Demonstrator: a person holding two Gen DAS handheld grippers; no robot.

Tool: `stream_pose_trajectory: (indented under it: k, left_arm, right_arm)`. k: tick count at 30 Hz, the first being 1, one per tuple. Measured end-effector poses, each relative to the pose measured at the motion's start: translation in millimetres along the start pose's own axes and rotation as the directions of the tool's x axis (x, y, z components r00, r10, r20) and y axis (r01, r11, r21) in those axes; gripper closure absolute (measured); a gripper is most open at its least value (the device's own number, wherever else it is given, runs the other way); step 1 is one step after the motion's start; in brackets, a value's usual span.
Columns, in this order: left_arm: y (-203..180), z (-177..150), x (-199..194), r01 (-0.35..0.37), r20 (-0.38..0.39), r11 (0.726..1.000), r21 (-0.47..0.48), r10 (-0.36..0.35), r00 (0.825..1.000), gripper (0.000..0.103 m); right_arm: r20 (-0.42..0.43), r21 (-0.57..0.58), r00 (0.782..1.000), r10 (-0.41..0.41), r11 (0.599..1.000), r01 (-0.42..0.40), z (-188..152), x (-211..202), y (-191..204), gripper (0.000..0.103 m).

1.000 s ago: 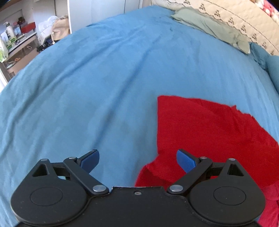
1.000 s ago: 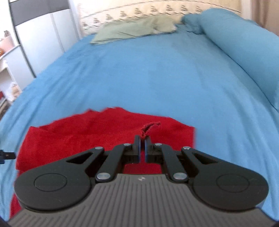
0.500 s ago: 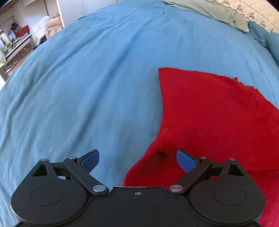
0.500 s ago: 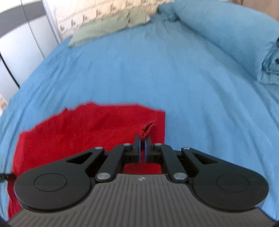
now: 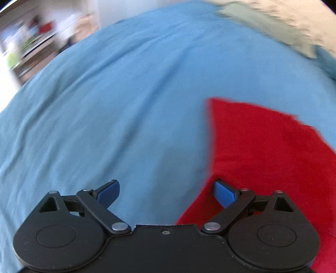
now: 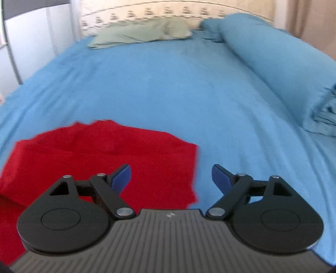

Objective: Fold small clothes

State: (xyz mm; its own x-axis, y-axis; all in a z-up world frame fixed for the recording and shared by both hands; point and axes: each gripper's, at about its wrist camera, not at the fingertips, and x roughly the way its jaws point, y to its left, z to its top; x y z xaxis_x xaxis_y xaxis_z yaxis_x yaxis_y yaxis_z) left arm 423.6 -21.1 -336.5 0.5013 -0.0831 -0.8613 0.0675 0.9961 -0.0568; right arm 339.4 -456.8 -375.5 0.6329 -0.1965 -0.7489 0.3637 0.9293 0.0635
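A red garment [image 5: 268, 151] lies flat on the blue bedsheet [image 5: 126, 105]. In the left wrist view it fills the lower right, and my left gripper [image 5: 167, 192] hangs open above its left edge with nothing between the blue pads. In the right wrist view the red garment [image 6: 100, 155] lies at the lower left. My right gripper [image 6: 171, 178] is above its right edge; its jaws are opening, and the cloth lies flat below them, gripped by neither pad.
A pale green folded cloth [image 6: 138, 31] lies near the patterned headboard [image 6: 168, 12]. A rolled blue duvet [image 6: 279, 63] runs along the right side of the bed. Shelves with clutter [image 5: 27, 48] stand beyond the bed's left edge, a wardrobe [image 6: 27, 37] behind.
My right gripper was shut on a pinched-up bit of the red garment; now its jaws stand wide and the cloth lies flat. The left wrist view has shifted and is blurred.
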Motion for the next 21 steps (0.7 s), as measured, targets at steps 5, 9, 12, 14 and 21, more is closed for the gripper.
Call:
stream_pose_trajectory:
  k: [5, 9, 12, 14, 21]
  left_arm:
    - [-56.9, 14.0, -20.6, 0.214, 0.040, 0.954, 0.211, -0.228, 0.973, 0.006]
    - [-72.1, 17.4, -21.3, 0.355, 0.020, 0.908, 0.221, -0.368, 0.930, 0.006]
    - [-90.0, 16.6, -6.1, 0.429, -0.036, 0.863, 0.266, -0.436, 0.899, 0.006]
    - [-98.8, 18.0, 10.2, 0.419, -0.034, 0.863, 0.282, -0.428, 0.903, 0.006]
    - [-80.1, 21.7, 78.8, 0.230, -0.008, 0.926, 0.299, -0.238, 0.971, 0.000]
  right_arm:
    - [-0.049, 0.031, 0.992, 0.119, 0.993, -0.118, 1.3, 19.5, 21.4, 0.003]
    - [-0.069, 0.063, 0.989, 0.132, 0.990, -0.128, -2.7, 27.1, 33.7, 0.003]
    - [-0.085, 0.058, 0.987, 0.138, 0.989, -0.133, -5.0, 30.5, 38.4, 0.003]
    - [-0.091, 0.052, 0.986, 0.140, 0.989, -0.136, -9.0, 33.0, 40.0, 0.003]
    - [-0.178, 0.066, 0.970, 0.165, 0.986, -0.155, -23.8, 62.9, 34.3, 0.004]
